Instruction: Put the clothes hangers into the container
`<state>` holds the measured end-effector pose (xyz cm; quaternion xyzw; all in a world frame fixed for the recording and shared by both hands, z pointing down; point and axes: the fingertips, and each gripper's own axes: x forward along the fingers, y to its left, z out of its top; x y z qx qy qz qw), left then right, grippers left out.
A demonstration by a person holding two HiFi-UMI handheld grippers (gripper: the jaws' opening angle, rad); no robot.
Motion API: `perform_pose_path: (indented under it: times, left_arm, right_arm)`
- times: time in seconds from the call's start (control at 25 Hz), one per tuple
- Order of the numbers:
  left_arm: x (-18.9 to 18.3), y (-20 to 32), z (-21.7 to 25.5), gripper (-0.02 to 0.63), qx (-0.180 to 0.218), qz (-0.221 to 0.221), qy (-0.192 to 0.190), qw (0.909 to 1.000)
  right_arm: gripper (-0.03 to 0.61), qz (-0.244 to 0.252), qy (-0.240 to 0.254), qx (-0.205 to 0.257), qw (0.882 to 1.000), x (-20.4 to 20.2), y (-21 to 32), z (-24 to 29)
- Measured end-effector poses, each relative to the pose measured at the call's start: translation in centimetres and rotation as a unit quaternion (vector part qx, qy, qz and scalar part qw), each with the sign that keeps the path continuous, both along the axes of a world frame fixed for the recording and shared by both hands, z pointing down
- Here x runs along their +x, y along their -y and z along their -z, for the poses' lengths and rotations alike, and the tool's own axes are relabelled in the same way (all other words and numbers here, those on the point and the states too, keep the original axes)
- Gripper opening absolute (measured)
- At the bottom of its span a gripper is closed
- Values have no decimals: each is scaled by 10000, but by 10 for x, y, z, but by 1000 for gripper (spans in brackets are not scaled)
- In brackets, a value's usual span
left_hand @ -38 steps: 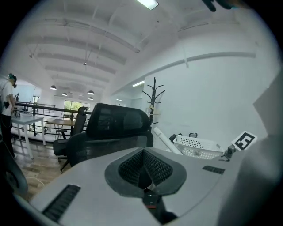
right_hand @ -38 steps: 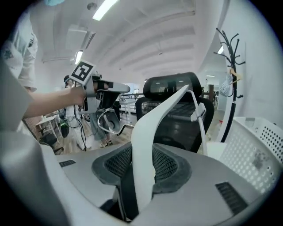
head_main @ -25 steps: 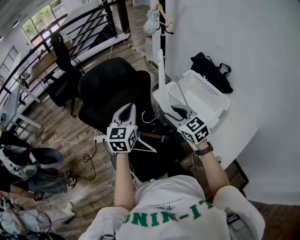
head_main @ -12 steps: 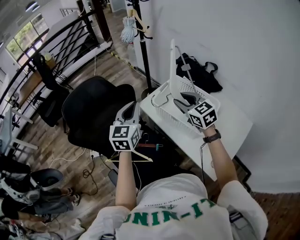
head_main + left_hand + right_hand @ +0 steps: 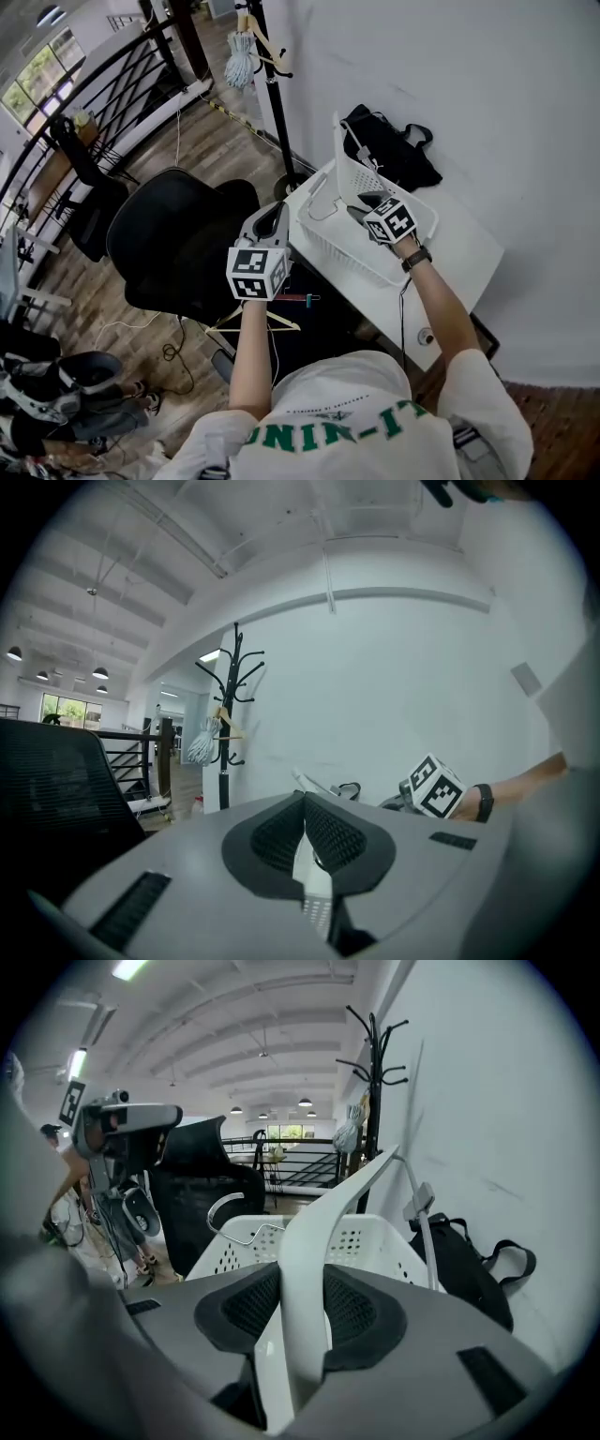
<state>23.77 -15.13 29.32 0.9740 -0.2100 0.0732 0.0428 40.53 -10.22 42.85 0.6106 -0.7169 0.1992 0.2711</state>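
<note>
White plastic makes up the clothes hanger (image 5: 328, 1213) gripped by the right gripper (image 5: 364, 204): the jaws pinch one arm of it, with the pads pressed against both sides. From the jaws the hanger rises steeply, and its metal hook (image 5: 230, 1215) curves out over the container (image 5: 337, 255), a white perforated basket. The lower part of the hanger sits inside the basket rim; the upper arm stands clear above it.

The left gripper (image 5: 278, 210) is held to the left of the basket, just off the edge of the surface (image 5: 464, 248), above a black office chair (image 5: 178, 244). Its jaws are pressed together at the tips, and the left gripper view shows nothing clearly held between them. A wooden hanger (image 5: 255, 323) shows below the left forearm; what supports it cannot be determined.

The basket rests on the white surface, which stands against the wall. Behind the basket a black bag (image 5: 394, 155) lies on the surface, against the wall. Farther off stands a black coat stand (image 5: 267, 84) carrying a pale bundle and another hanger.
</note>
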Motion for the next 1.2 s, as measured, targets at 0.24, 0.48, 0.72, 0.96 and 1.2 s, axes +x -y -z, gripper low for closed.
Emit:
perform_pose_path:
  times: [0.24,0.48,0.72,0.96,1.2]
  left_arm:
    - [14,0,-15,17,-127,-94,107,9998]
    - [13,-8,-31,17,-236,-103,217,9994]
    - [-2,-8,-42,17,-327,46,279,9991]
    - [-14,-9,-45,17,-360,205,262,9988]
    - [-27,-16,-43,17,-325,256,271,9988]
  right_arm:
    - [161,36,12,-675,9977,11,2,-59]
    - [161,105,171,-1240,9921,6,3,-102]
    - [120,-204,529,-1254,9905,8,10,-124]
    - [287,-44,564,-1024,9931,-3,13,-109]
    - [287,68,531,-777,9955,-15,9,-91]
